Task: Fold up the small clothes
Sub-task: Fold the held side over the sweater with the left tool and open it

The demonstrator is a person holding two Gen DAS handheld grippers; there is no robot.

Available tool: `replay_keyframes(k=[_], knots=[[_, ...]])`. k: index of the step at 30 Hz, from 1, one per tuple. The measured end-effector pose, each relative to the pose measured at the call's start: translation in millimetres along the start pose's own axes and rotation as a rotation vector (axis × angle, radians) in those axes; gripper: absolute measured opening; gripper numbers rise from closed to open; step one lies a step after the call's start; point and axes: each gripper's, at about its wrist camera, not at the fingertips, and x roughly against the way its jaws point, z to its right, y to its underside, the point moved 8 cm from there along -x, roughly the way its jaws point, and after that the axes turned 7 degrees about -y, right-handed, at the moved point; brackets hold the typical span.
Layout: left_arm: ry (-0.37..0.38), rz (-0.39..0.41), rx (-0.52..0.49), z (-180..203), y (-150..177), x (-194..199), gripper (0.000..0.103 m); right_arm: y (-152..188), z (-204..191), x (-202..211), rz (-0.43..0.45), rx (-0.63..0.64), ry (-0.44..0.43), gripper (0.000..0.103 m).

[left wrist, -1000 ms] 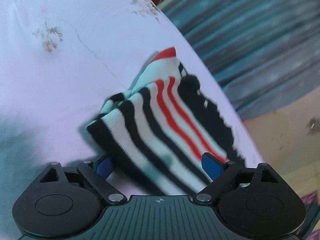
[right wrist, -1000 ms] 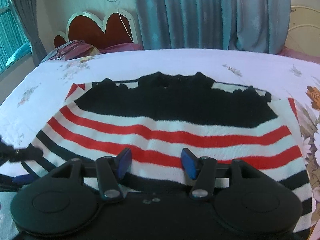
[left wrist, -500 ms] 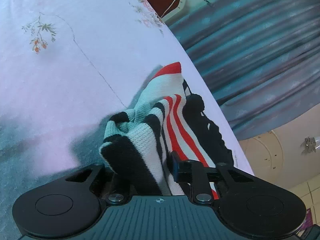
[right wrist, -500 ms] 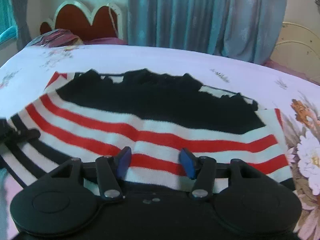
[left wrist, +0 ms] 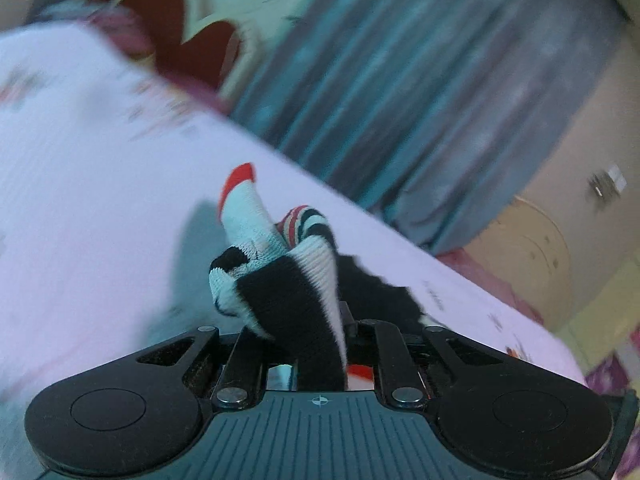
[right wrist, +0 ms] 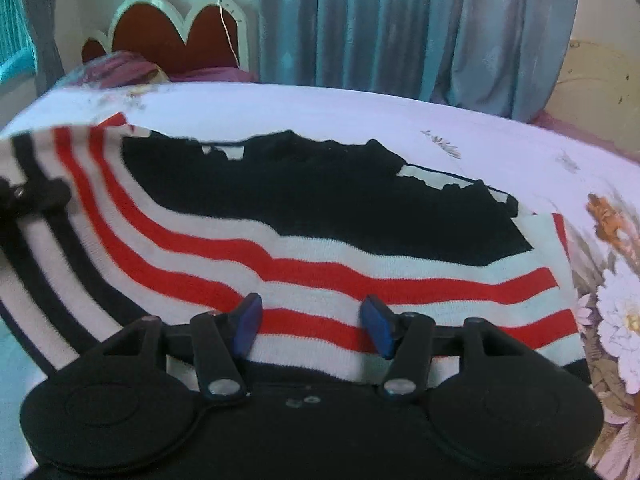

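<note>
Now we count one striped knit garment (right wrist: 320,248) and two grippers on the bed sheet (right wrist: 360,108). Our left gripper (left wrist: 304,332) is closing its jaws on a bunched corner of the garment, fabric pinched between them and raised off the sheet. Our right gripper (right wrist: 312,324) hovers with jaws parted over the lower stripes, nothing gripped. The garment lies spread on the bed, long axis running left to right across the right wrist view, its black upper part toward the headboard (right wrist: 168,32) and one curtain (right wrist: 400,24).
</note>
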Motion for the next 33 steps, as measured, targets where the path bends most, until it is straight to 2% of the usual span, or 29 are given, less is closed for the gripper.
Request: replay_keyframes(k=[4,8,12,14,15,16,18,19,20,21,24,27,29,33], knots=[[0.068,0.022,-0.162,64.1,-5.1,5.8,0.014,-4.9,29.8,22.2,0.050,-0.095,-0.056,0.055],[0.154,0.017,-0.302,128.0,12.4,5.6,0.014,-2.0,76.6,46.6,0.078,-0.179,-0.052,0.055],[0.202,-0.066,-0.435,172.9,60.6,-4.0,0.014,9.5,130.0,70.0,0.090,-0.243,0.000,0.055],[0.193,-0.130,-0.527,183.9,95.9,-12.0,0.015,17.1,152.4,76.1,0.087,-0.280,0.017,0.055],[0.175,-0.136,-0.571,186.0,108.7,-13.0,0.015,20.5,161.9,77.6,0.085,-0.304,0.018,0.055],[0.154,-0.133,-0.603,185.5,119.2,-11.3,0.019,23.8,171.1,80.4,0.086,-0.332,0.014,0.055],[0.146,-0.106,-0.675,186.9,129.6,-3.4,0.033,24.6,183.2,86.4,0.108,-0.377,-0.011,0.055],[0.151,-0.100,-0.698,188.0,131.9,2.4,0.052,22.8,186.6,88.8,0.120,-0.394,-0.026,0.056],[0.167,-0.109,-0.711,189.1,133.1,8.4,0.072,20.1,188.4,90.1,0.130,-0.410,-0.046,0.056],[0.182,-0.120,-0.717,191.7,136.1,16.1,0.078,17.9,189.7,92.2,0.140,-0.424,-0.069,0.056],[0.214,-0.126,-0.734,194.4,141.3,42.3,0.080,5.1,183.7,92.4,0.154,-0.453,-0.168,0.060],[0.226,-0.107,-0.655,177.5,124.3,65.7,0.080,-2.9,163.7,76.3,0.092,-0.448,-0.284,0.060],[0.195,-0.071,-0.583,157.7,101.9,75.2,0.080,-0.9,150.6,60.9,0.030,-0.436,-0.322,0.060],[0.079,-0.007,-0.458,109.5,55.2,92.6,0.080,5.8,141.0,30.3,-0.039,-0.451,-0.312,0.060]])
